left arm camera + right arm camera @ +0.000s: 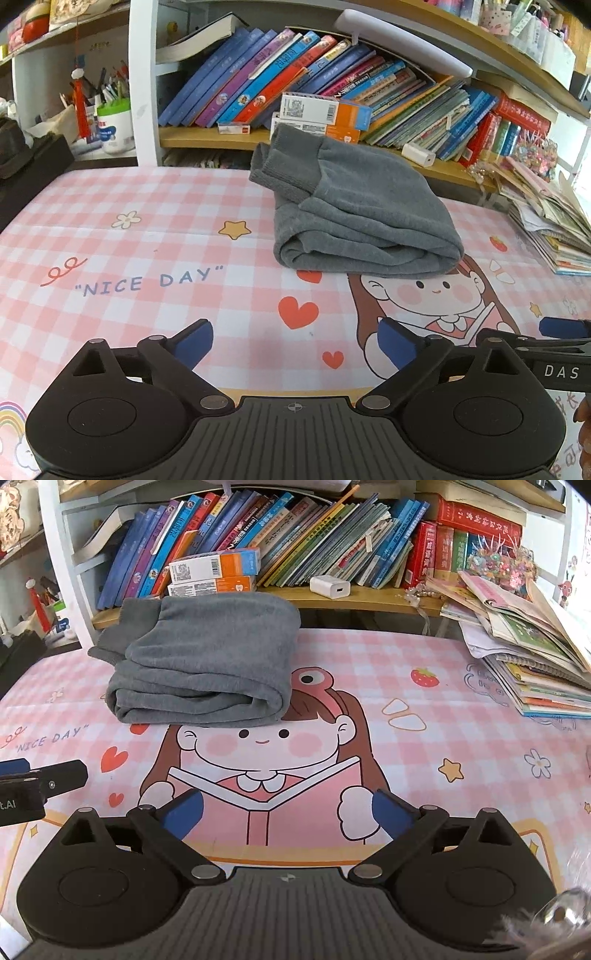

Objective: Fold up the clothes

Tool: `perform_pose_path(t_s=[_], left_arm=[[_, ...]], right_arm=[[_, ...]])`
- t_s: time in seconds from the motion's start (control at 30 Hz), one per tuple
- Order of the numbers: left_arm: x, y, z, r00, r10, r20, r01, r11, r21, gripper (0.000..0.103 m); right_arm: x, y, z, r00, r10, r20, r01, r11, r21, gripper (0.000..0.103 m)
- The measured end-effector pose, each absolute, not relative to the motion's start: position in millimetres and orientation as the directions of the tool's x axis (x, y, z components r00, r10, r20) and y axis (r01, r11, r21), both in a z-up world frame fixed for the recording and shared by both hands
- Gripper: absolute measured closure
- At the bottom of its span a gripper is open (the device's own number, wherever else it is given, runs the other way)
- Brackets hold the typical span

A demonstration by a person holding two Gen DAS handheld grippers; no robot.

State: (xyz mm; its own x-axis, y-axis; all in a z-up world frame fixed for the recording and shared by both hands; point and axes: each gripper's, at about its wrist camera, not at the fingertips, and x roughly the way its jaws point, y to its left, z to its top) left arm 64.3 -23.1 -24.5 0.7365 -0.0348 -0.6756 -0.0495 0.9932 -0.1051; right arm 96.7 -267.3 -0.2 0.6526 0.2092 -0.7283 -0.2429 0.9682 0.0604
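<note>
A grey garment (354, 206) lies folded into a thick bundle on the pink checked table mat (147, 236), near the shelf, ribbed cuffs at its far left. In the right wrist view the same grey garment (207, 657) sits left of centre on the mat (443, 723). My left gripper (297, 341) hangs over the mat well short of the garment, jaws wide apart, nothing between the blue pads. My right gripper (288, 812) is likewise open and empty, above the printed cartoon girl. Each gripper's side shows at the edge of the other's view.
A bookshelf with leaning books (295, 74) and small boxes (321, 114) runs behind the table. A white charger (330, 587) sits on the shelf ledge. A pile of books and papers (535, 657) lies at the table's right. A pen cup (112, 122) stands far left.
</note>
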Motion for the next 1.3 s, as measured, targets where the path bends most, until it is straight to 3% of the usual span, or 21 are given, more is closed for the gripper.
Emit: perform_pose_path(t_s=[1.3], left_arm=[[53,-30,-17,0.748,-0.04,-0.663,-0.025,0.996,-0.088,0.0]], right_arm=[[82,-267,6,0.658,0.202,-0.725,-0.256,0.966,0.037,0.0]])
